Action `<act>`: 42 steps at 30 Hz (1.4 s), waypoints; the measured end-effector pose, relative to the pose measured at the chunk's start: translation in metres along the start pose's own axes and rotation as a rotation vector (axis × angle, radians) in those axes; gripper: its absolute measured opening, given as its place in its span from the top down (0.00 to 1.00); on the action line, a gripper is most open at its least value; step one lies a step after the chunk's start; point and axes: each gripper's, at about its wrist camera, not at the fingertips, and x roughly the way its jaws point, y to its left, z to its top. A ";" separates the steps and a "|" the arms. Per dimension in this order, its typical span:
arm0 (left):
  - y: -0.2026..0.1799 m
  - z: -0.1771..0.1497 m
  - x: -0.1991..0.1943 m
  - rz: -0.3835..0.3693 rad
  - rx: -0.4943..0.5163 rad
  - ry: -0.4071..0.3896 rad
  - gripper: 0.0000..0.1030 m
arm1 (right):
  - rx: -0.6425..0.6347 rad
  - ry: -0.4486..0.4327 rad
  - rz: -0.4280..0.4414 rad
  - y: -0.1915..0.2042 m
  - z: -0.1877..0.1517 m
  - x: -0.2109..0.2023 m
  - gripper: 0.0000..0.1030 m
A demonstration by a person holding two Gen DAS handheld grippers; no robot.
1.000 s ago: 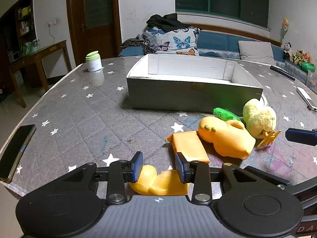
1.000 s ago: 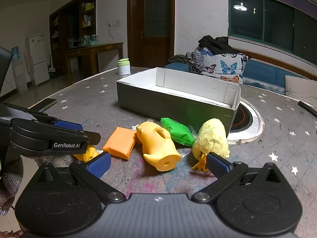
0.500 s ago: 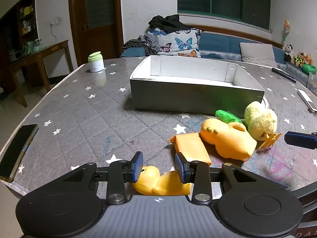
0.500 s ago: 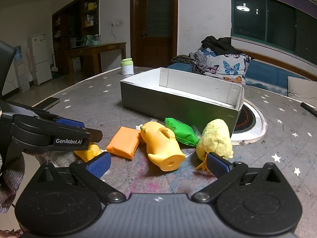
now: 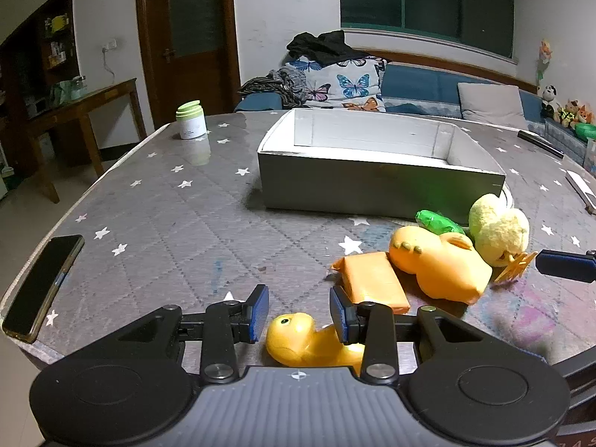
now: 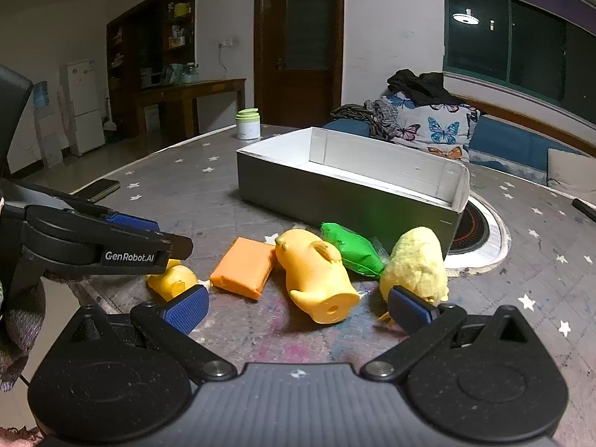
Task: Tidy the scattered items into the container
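A grey box (image 5: 376, 182) with a white inside stands mid-table, also in the right wrist view (image 6: 346, 193). In front of it lie an orange block (image 5: 372, 283), a large yellow duck (image 5: 439, 264), a green packet (image 5: 437, 222) and a fuzzy yellow chick (image 5: 499, 229). My left gripper (image 5: 299, 316) has its jaws partly closed around a small yellow duck (image 5: 309, 342); contact with the pads is unclear. My right gripper (image 6: 298, 303) is open wide, low over the table, in front of the large duck (image 6: 316, 272) and the chick (image 6: 415, 264).
A phone (image 5: 41, 283) lies at the table's left edge. A white jar with a green lid (image 5: 191, 120) stands at the far left. A round induction plate (image 6: 480, 231) sits right of the box. A remote (image 5: 540, 143) lies at the far right.
The left gripper has drawn back and risen slightly; the small duck's head now shows between its jaws. The right gripper has barely moved.
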 end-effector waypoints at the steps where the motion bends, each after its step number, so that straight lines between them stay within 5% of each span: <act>1: 0.000 0.000 0.000 0.001 0.000 0.000 0.63 | -0.001 0.000 0.001 0.002 0.002 0.002 0.00; 24: 0.038 -0.003 -0.018 0.034 -0.060 -0.005 0.63 | -0.070 0.028 0.084 0.147 -0.004 -0.028 0.00; 42: 0.050 -0.012 -0.018 -0.080 -0.103 0.058 0.63 | -0.171 0.062 0.144 0.311 -0.035 -0.070 0.06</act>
